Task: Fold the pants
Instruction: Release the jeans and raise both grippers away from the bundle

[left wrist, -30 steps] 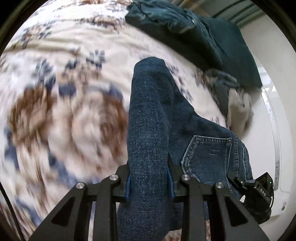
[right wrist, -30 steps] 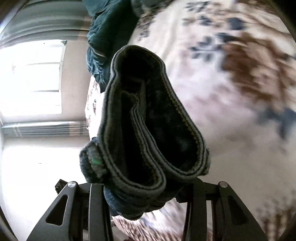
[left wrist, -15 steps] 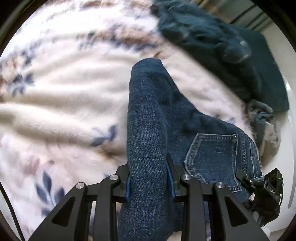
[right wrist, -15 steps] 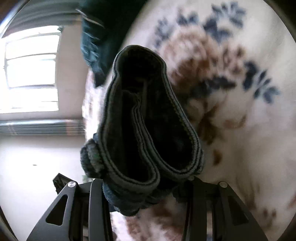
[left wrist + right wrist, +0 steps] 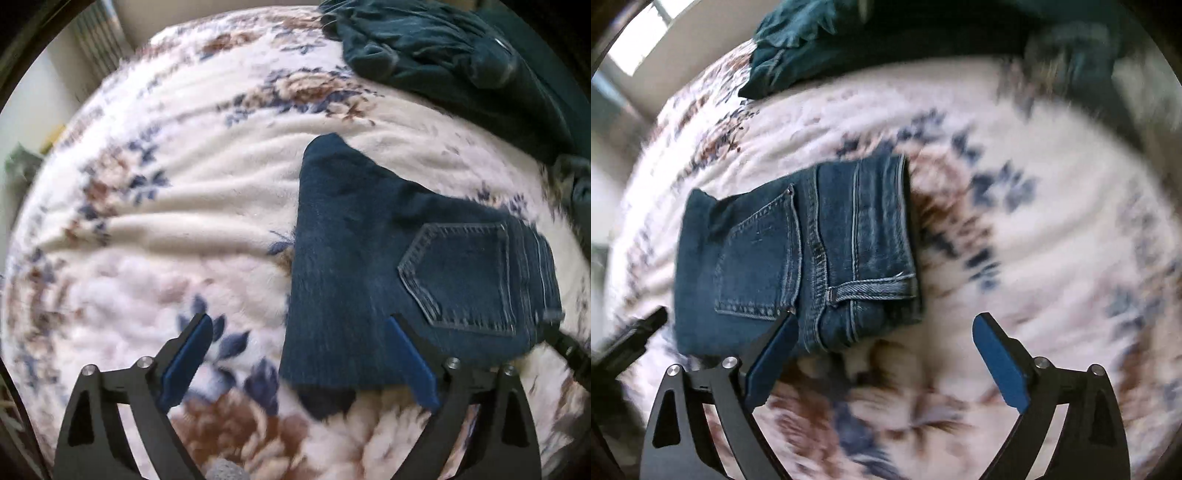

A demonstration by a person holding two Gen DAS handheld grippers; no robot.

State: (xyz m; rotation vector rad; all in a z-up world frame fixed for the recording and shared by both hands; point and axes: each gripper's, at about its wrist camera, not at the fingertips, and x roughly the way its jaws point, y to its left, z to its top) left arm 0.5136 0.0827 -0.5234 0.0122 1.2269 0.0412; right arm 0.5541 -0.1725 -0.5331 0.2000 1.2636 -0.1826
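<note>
1. The jeans (image 5: 798, 254) lie folded into a compact block on the floral blanket (image 5: 166, 206), back pocket up, waistband end turned toward the right gripper; they sit well in from the blanket's far edge.
2. The left gripper (image 5: 299, 354) is spread wide and holds nothing; its right finger hangs over the near edge of the denim, its left finger over bare blanket.
3. The right gripper (image 5: 882, 354) is likewise wide apart and empty, its left fingertip overlapping the block's near edge.
4. A heap of dark teal clothing (image 5: 443, 48) lies along the blanket's far edge, well apart from the jeans.
5. Risk: judging by how close both grippers hang, a fingertip could snag the top layer and drag the fold loose. The plush blanket may also let the block sag unevenly.
6. Hard to tell: both views are motion-blurred, so whether either finger touches the denim is unclear. Layers under the top panel are hidden.
</note>
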